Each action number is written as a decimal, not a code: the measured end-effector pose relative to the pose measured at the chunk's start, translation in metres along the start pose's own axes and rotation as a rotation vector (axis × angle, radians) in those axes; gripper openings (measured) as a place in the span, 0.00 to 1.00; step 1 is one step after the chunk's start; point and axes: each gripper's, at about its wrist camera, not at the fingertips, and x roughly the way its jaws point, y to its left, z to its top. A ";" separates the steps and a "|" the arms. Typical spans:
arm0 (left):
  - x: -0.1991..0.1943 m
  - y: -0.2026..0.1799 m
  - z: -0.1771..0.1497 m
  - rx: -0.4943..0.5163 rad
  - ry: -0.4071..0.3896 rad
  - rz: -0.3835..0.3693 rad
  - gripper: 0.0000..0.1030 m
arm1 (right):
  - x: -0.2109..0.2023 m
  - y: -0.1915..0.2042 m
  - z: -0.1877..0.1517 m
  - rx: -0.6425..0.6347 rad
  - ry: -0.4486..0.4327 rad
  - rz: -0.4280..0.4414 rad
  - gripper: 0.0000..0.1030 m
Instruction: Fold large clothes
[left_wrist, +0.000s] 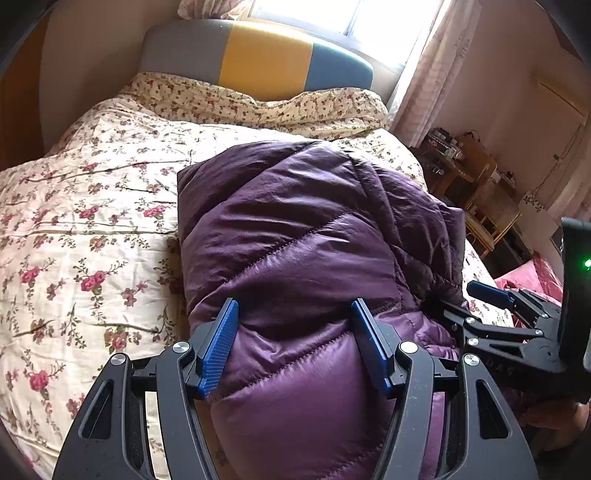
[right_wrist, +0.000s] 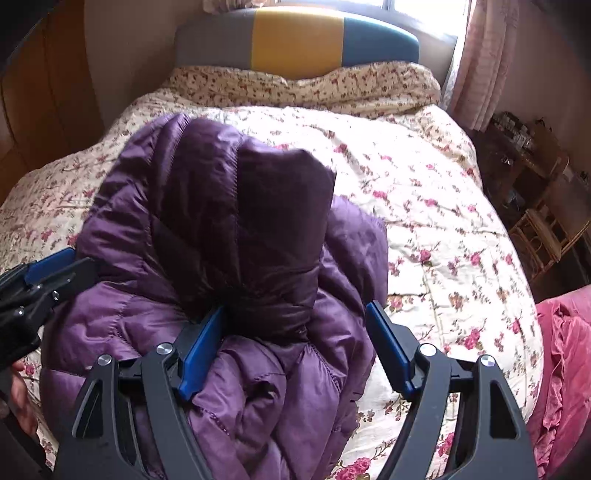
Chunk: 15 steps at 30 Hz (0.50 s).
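Note:
A purple quilted puffer jacket (left_wrist: 303, 229) lies folded into a thick bundle on the flowered bedspread (left_wrist: 92, 206). My left gripper (left_wrist: 295, 332) straddles the bundle's near end, and the puffy fabric bulges between both blue pads, which press into it. In the right wrist view the jacket (right_wrist: 221, 221) shows a darker folded flap on top. My right gripper (right_wrist: 295, 343) hangs over its near right part with the jaws wide; the left pad brushes the fabric, and the right pad (right_wrist: 388, 350) stands free over the bedspread (right_wrist: 443, 229). Each gripper shows at the edge of the other's view.
The bed's grey, yellow and blue headboard (left_wrist: 258, 62) stands at the far end below a bright window. A pink cloth (right_wrist: 561, 350) lies at the bed's right edge. Wooden furniture (left_wrist: 480, 192) and a curtain stand beyond the right side. A hand (right_wrist: 20, 391) shows at lower left.

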 end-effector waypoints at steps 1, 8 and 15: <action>0.004 0.001 0.000 0.001 0.010 0.005 0.61 | 0.004 0.000 0.000 0.002 0.012 0.000 0.75; 0.032 0.009 -0.003 0.030 0.068 0.033 0.69 | 0.041 -0.012 -0.009 0.036 0.097 0.016 0.91; 0.016 0.031 -0.016 -0.022 0.031 -0.019 0.73 | 0.056 -0.033 -0.022 0.148 0.114 0.140 0.93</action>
